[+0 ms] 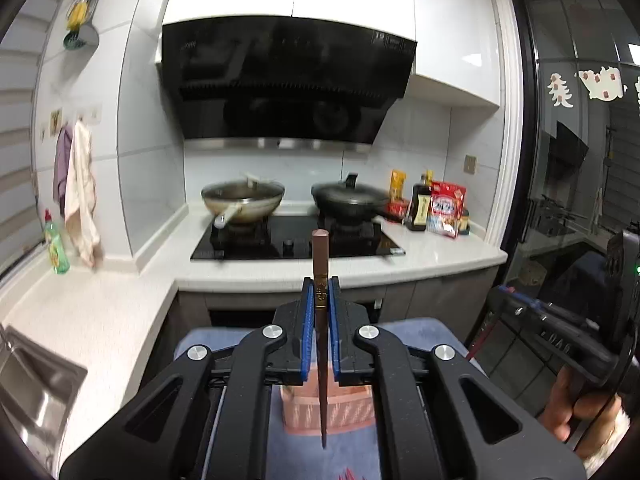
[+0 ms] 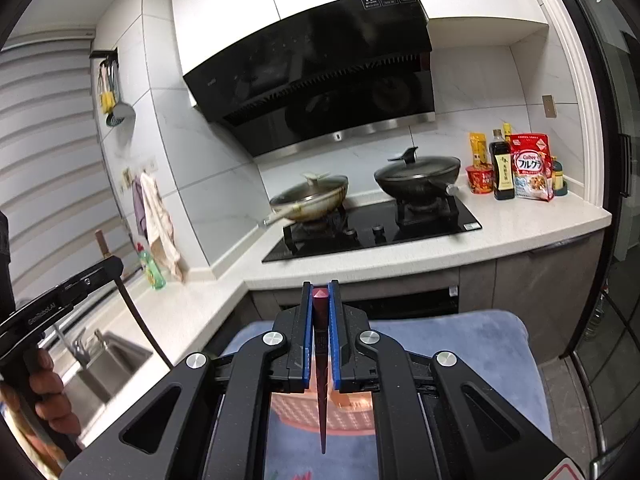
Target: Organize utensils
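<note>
My left gripper [image 1: 320,286] is shut on a brown chopstick [image 1: 320,256] that stands upright between its blue pads, its thin tip pointing down over a pink basket [image 1: 304,416]. My right gripper [image 2: 320,290] is shut on a dark red chopstick [image 2: 320,294], its tip also pointing down over the pink basket [image 2: 348,412]. The basket sits on a blue-grey mat [image 2: 460,344]. The right gripper's body shows at the right edge of the left wrist view [image 1: 568,328]; the left one shows at the left of the right wrist view [image 2: 60,300].
An L-shaped white counter [image 1: 432,256] holds a black hob [image 1: 296,244] with two lidded woks [image 1: 244,198] [image 1: 352,198]. Bottles and food packs [image 1: 436,204] stand at its right end. A steel sink [image 1: 32,380] and a green bottle [image 1: 56,246] are at left. A glass door [image 1: 580,160] is at right.
</note>
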